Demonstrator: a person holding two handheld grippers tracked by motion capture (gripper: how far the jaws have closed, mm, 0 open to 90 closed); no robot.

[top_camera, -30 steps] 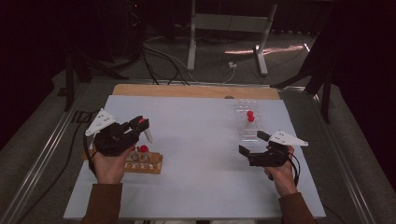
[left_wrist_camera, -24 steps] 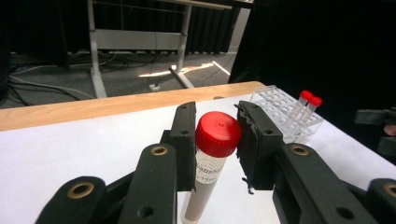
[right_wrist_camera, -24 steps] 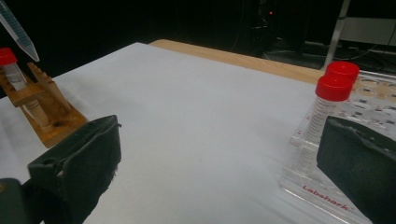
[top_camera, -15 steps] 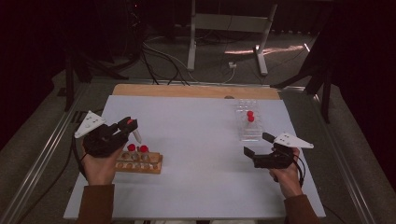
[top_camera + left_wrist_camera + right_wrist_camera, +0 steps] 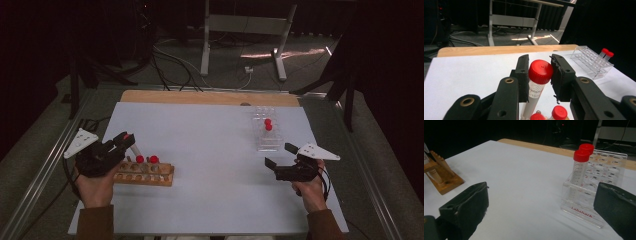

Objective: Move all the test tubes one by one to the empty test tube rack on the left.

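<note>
Two tools are at work over the white table [image 5: 210,150]. The left tool [image 5: 125,141] has its jaws clamped on a red-capped tube [image 5: 537,82], gripping it just at and below the cap; in the left tool's own view the pads press against both sides of the cap. The tube leans over the left end of the wooden rack [image 5: 147,172], which lies near the table's front left and carries two more red-capped tubes [image 5: 146,161] standing side by side. The right tool [image 5: 279,157] hangs low over the table's front right with its jaws spread wide and nothing between them. Just beyond it stands a clear plastic rack [image 5: 596,195], printed "Labshark" on its base, with two red-capped tubes [image 5: 581,167] upright in it, one behind the other. Both racks sit well apart, at opposite sides of the table.
</note>
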